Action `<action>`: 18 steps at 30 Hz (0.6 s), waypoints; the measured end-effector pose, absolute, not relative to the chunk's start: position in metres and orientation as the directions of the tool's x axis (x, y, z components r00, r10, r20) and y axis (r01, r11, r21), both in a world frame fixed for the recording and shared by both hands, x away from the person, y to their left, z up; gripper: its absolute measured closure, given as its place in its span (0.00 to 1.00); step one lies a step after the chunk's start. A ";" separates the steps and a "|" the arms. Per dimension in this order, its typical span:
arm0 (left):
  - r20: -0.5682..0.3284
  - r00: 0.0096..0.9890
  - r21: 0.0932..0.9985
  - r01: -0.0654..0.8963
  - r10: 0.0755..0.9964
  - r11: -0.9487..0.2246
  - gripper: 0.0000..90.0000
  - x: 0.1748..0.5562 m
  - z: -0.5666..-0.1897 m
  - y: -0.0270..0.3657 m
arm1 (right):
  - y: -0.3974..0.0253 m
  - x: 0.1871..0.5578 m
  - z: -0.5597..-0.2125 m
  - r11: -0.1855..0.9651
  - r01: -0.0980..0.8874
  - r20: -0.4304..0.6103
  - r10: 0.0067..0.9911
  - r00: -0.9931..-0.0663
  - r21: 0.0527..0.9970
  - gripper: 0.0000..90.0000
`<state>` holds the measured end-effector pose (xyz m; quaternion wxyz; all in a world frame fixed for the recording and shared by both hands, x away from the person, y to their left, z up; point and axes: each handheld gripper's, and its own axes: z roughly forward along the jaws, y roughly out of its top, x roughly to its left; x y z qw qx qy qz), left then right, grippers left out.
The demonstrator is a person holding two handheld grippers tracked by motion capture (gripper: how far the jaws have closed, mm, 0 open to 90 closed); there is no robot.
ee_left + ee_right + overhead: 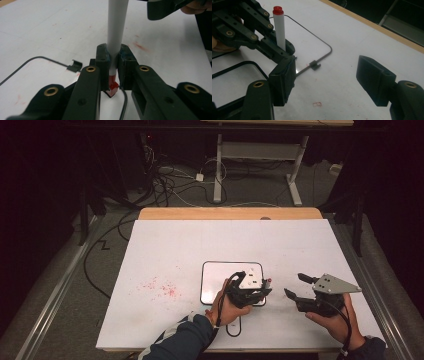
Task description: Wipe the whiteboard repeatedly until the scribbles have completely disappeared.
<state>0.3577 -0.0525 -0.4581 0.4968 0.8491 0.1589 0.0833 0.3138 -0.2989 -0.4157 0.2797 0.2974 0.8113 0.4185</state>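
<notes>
From above, the left gripper (261,287) sits over the lower right corner of a small whiteboard (216,275) lying on the white table (165,250). It is clamped on a marker (268,281), of which only a small red end peeks out at the gripper's right side; the marker's axis is hard to read from here. The right gripper (296,286) hovers just to the right, apart from the board, its jaws spread wide with nothing between them. Faint red smudges (161,287) dot the table left of the board.

In the left gripper view, the white marker (116,30) runs straight away from the camera along the jaws, its long axis in line with the gripper (113,62). The red end (113,86) points back toward the camera, and the barrel is pinched tight between both pads. The board's dark rim (30,61) curves off to the left.

In the right gripper view, the marker (279,30) stands nearly upright in the left gripper (279,48), red end (278,10) topmost, above the whiteboard (307,42). The right gripper (327,75) is gaping, holding nothing, over bare table (352,37).
</notes>
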 end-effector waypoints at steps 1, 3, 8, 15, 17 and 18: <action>-0.009 0.936 0.869 0.181 0.351 -0.461 0.87 0.358 -0.458 -0.054 | -0.299 0.314 -0.416 0.470 0.250 -0.203 0.719 -0.665 0.846 0.37; -0.011 0.934 0.870 0.186 0.358 -0.458 0.87 0.360 -0.458 -0.053 | -0.300 0.313 -0.415 0.475 0.243 -0.210 0.715 -0.667 0.846 0.37; -0.021 0.927 0.871 0.201 0.374 -0.448 0.87 0.370 -0.458 -0.050 | -0.300 0.313 -0.415 0.471 0.246 -0.204 0.716 -0.667 0.847 0.37; -0.051 0.910 0.876 0.239 0.412 -0.419 0.87 0.377 -0.460 -0.032 | -0.300 0.314 -0.416 0.464 0.252 -0.189 0.714 -0.674 0.849 0.37; -0.067 0.904 0.875 0.257 0.422 -0.411 0.87 0.379 -0.460 -0.024 | -0.300 0.315 -0.416 0.467 0.254 -0.191 0.713 -0.675 0.847 0.37; -0.069 0.900 0.874 0.262 0.430 -0.408 0.87 0.379 -0.460 -0.021 | -0.300 0.315 -0.416 0.465 0.256 -0.188 0.714 -0.674 0.847 0.37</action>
